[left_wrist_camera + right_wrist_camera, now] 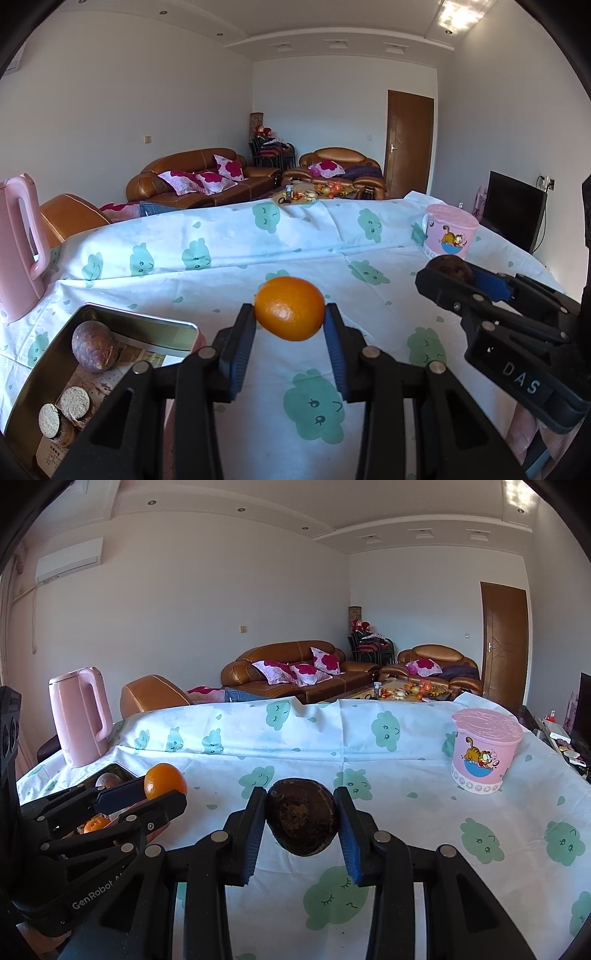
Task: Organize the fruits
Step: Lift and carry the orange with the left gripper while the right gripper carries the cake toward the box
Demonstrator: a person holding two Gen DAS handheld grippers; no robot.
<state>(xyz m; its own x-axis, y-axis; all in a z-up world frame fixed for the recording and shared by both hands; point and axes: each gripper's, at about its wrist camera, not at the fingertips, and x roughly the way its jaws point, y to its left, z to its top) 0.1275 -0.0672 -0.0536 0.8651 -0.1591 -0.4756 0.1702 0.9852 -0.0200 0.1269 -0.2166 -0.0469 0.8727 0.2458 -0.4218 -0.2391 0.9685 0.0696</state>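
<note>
We pinch the orange point(290, 308) in our left gripper point(290, 325), up above the tablecloth point(221, 251). Our right gripper point(301, 818) pinches a dark brown fruit point(302, 816). Both still need a home, we think. At 8 o'clock from the orange, the tin box point(140, 321) already holds a purple-brown fruit point(94, 345). Only the left view shows its round biscuits point(62, 410); only the right view shows a small orange fruit point(96, 825) there.

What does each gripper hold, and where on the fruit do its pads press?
The left gripper holds an orange, pads on its two opposite sides. The right gripper holds a dark brown fruit, likewise clamped at its sides.
</note>
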